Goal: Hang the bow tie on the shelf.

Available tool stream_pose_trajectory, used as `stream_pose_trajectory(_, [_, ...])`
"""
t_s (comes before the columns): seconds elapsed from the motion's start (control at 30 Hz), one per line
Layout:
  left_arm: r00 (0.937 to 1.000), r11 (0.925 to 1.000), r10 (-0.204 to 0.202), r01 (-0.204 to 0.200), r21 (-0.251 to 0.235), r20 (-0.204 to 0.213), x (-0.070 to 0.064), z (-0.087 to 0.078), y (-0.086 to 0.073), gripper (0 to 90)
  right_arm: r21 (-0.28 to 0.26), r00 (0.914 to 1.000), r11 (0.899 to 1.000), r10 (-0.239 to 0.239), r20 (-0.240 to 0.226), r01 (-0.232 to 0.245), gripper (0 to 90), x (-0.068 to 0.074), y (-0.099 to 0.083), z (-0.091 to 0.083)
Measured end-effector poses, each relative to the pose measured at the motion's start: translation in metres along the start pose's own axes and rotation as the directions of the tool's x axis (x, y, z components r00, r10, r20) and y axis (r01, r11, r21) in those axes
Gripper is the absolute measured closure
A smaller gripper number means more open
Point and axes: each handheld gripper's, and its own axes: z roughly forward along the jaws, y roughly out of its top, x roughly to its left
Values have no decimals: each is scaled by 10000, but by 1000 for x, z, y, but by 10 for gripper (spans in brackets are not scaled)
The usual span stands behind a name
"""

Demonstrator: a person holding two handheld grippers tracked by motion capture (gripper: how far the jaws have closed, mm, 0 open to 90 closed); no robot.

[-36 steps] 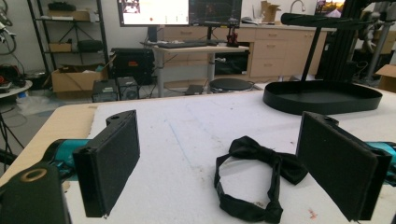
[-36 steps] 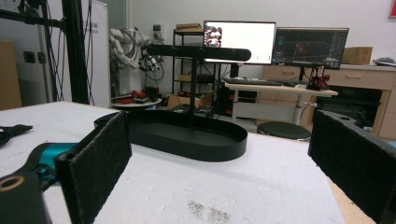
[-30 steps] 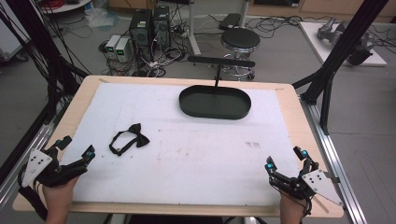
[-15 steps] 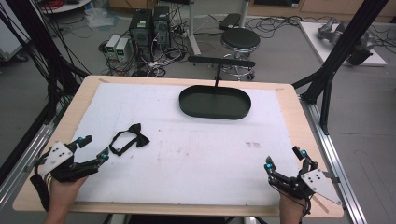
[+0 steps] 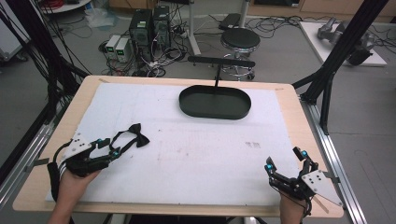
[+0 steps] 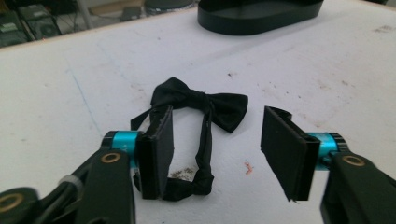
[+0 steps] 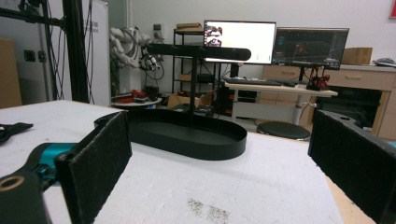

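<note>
Black oval tray [image 5: 214,103] sits at the far middle of the white mat [image 5: 196,154], with a thin post and crossbar [image 5: 221,61] rising from its far side. It's well apart from both grippers, and nothing lies between the left gripper and the bow tie. Off the table's far edge: stool [image 5: 239,41], computer boxes [image 5: 148,28] and loose cables on the floor. Black frame struts [image 5: 343,51] stand at the table's right and left far corners.

The mat covers most of the wooden table [image 5: 299,112]; a bare wood strip shows along the edges. The middle and right of the mat are bare, apart from faint smudges. Right gripper [image 5: 286,162] is at the near right corner, close to the table edge, jaws wide apart, nothing between them; its view looks across at the tray.

Left gripper [image 5: 105,147] is at the near left, jaws wide, holding nothing. The bow tie [image 6: 198,100] lies flat on the mat just beyond it: black fabric, knot in the centre, two flared wings, strap looped back toward the gripper. In the left gripper view the strap loop [image 6: 203,154] sits between the jaws, its near end against the left pad [image 6: 159,149]; the right pad is clear of it.
</note>
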Motion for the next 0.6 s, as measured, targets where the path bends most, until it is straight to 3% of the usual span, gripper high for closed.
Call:
stream_pose_trajectory(0.2, [9986,9954,-287,244,929,451,4,21,4,518,-7,9999,9999,108,52,-108,51,-2,-1,-3])
stream_pose_trajectory(0.4, [9984,9837,-448,382,1755,343,6,33,1,544,47,10000,10000,50,-15,-50,51,-3,-2,-1])
stream_pose_trajectory(0.6, [9992,9759,-327,265,2167,248,7,42,-2,610,135,9999,9999,13,-133,-11,51,0,-3,1])
